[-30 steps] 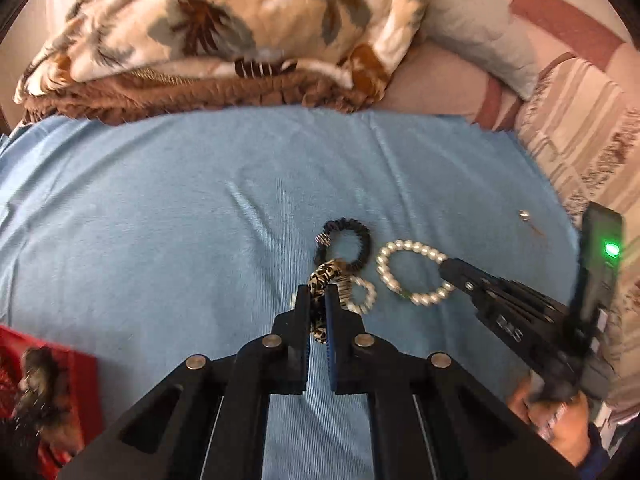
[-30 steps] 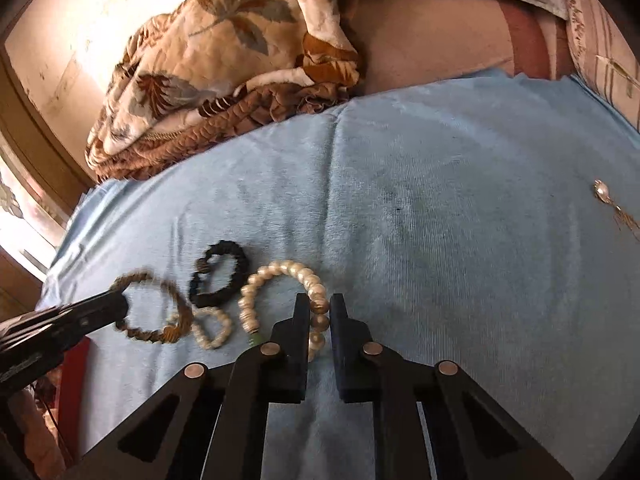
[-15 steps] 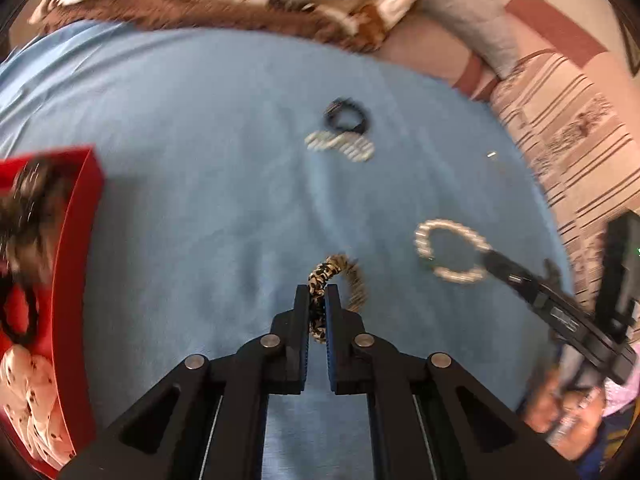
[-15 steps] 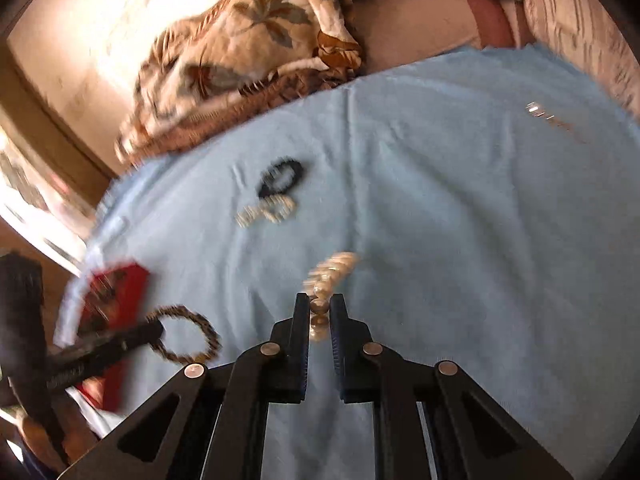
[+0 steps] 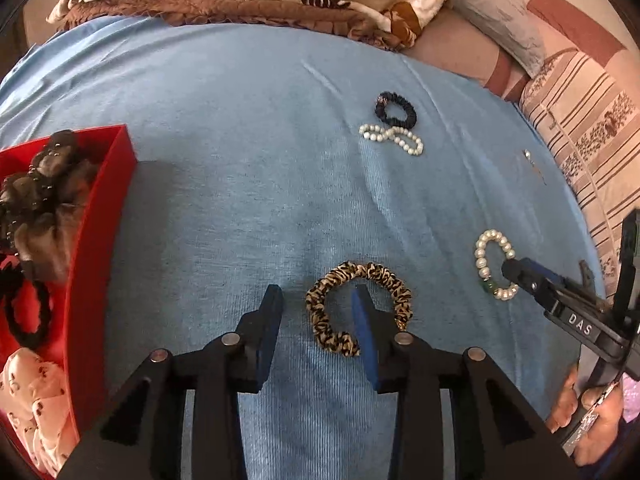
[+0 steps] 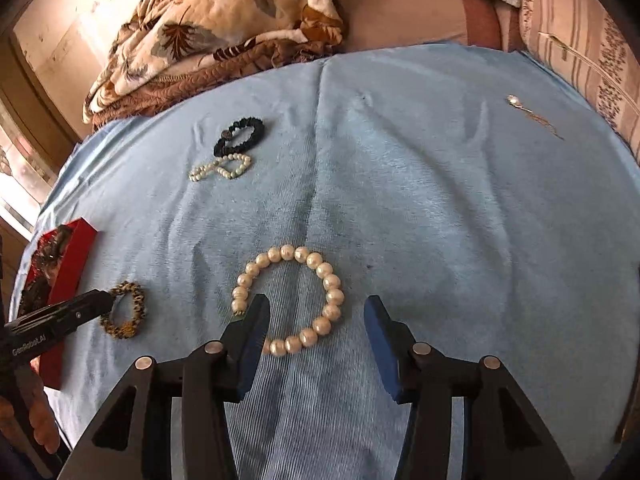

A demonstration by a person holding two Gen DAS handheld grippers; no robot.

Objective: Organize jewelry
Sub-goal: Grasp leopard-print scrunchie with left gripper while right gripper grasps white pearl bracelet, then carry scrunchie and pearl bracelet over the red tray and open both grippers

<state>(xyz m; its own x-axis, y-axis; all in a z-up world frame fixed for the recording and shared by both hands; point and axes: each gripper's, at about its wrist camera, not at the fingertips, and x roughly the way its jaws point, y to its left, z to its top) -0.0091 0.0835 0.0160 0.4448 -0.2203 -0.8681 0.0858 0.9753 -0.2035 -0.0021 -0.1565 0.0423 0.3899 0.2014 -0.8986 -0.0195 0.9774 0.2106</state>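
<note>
A leopard-print scrunchie (image 5: 380, 274) lies flat on the blue sheet (image 5: 240, 140). My left gripper (image 5: 316, 292) stands over it with its jaws opening; one finger is inside the loop and no pad presses on it. In the right wrist view the large pearl bracelet (image 6: 332, 296) lies on the sheet under my right gripper (image 6: 316, 308). Its jaws are opening too, part of the ring lies between them, and the pads are off it. Each view shows the other side: right gripper (image 5: 516, 274) at the pearl bracelet (image 5: 480, 256), left gripper (image 6: 100, 302) at the scrunchie (image 6: 138, 300).
A red box (image 5: 116, 184) holding dark and pale scrunchies sits at the left. Farther back lie a black scrunchie (image 5: 396, 110), a small pearl bracelet (image 5: 394, 138) and a small pendant (image 6: 516, 102). A floral blanket (image 6: 220, 20) and a striped pillow (image 5: 592, 140) border the sheet.
Both grippers pulled their pieces away from the cluster toward the near side, then opened. The leopard scrunchie and the large pearl bracelet now lie released on the sheet.
</note>
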